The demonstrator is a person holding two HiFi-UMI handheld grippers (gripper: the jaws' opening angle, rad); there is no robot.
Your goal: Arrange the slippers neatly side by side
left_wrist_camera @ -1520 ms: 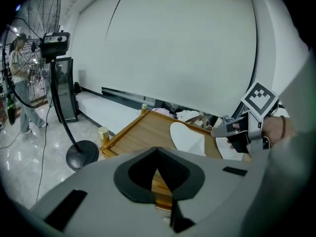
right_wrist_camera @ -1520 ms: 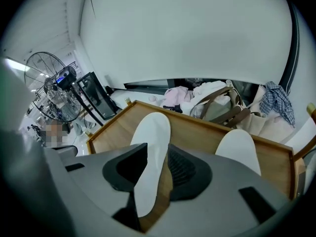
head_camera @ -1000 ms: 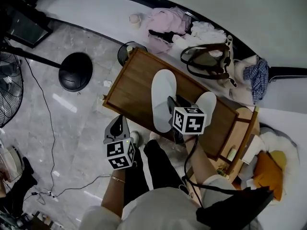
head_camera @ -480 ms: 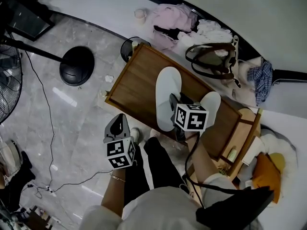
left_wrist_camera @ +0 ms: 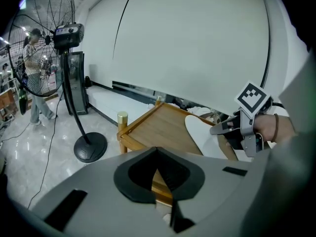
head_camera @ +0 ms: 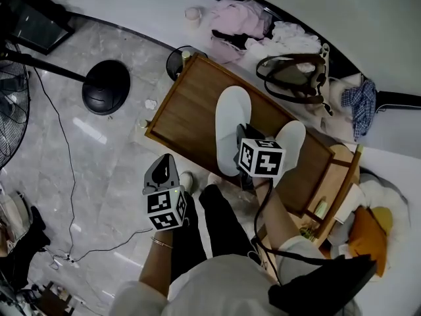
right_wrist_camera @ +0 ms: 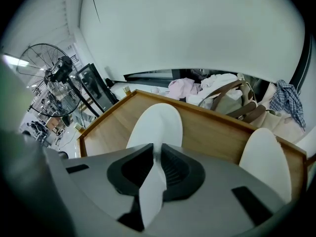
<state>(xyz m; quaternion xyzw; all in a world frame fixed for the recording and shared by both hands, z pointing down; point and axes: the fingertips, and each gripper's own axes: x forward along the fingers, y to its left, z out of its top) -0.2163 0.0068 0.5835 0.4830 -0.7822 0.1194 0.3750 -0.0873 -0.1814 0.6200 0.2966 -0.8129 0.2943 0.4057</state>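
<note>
Right gripper (right_wrist_camera: 155, 157) grips a slipper (head_camera: 231, 124) on the table (head_camera: 187, 107); left gripper (left_wrist_camera: 157, 149) hangs clear of it.

Only the right gripper view shows the grip. The jaws have just been closing, and the slipper's white near edge is now pinched between the pads, a spot the marker cube hides in the head view. That slipper lies mid-table. The second slipper (head_camera: 289, 143) lies apart from it by the right edge. The right gripper slants steeply down. The left gripper tilts down over the floor off the table's near left corner, its jaws together and empty.
</note>
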